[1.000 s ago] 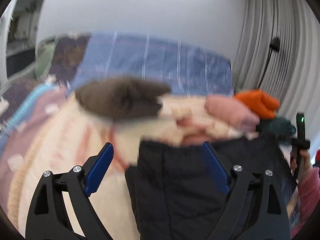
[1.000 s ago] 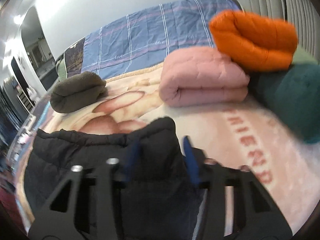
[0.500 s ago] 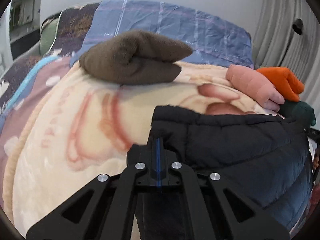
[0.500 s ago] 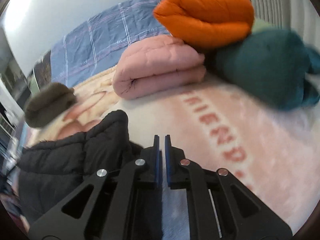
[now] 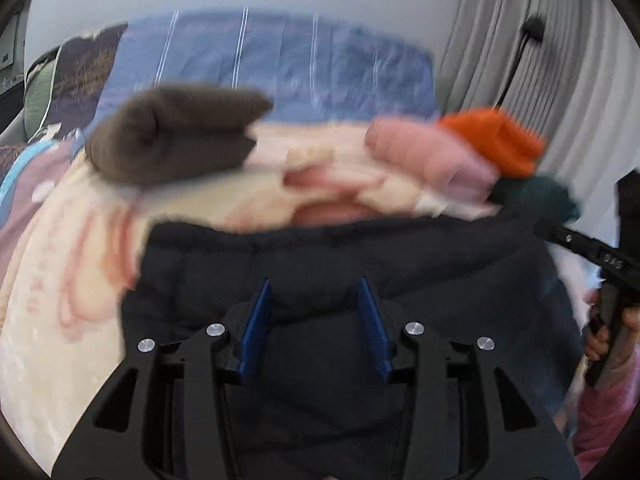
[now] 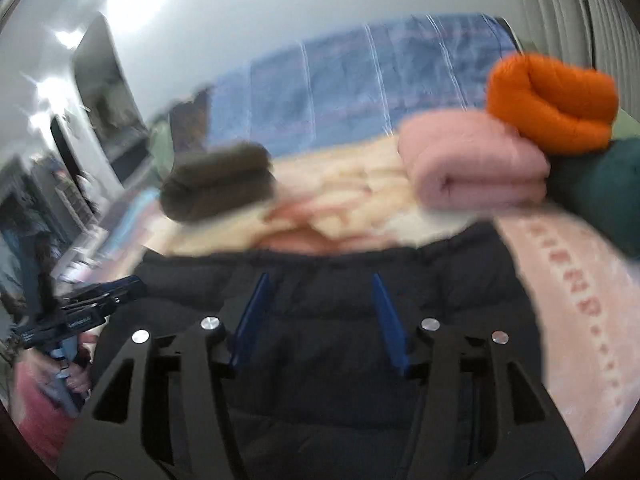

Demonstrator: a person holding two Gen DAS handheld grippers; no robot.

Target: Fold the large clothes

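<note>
A black jacket (image 5: 340, 264) lies spread on a cream blanket (image 5: 72, 280) on the bed, nearest the cameras. Above it the left gripper (image 5: 316, 316) and right gripper (image 6: 320, 316) hover, jaws opening with nothing clasped between them. Farther back sit a brown bundle (image 6: 218, 182) at left and pink (image 6: 476, 168), orange (image 6: 552, 100) and teal (image 6: 604, 188) bundles at right.

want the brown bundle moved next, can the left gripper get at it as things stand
Probably yes. The left gripper, its jaws opening with nothing gripped, sits over the black jacket; the brown bundle lies beyond on bare blanket, with nothing between, though it needs a forward reach.
</note>
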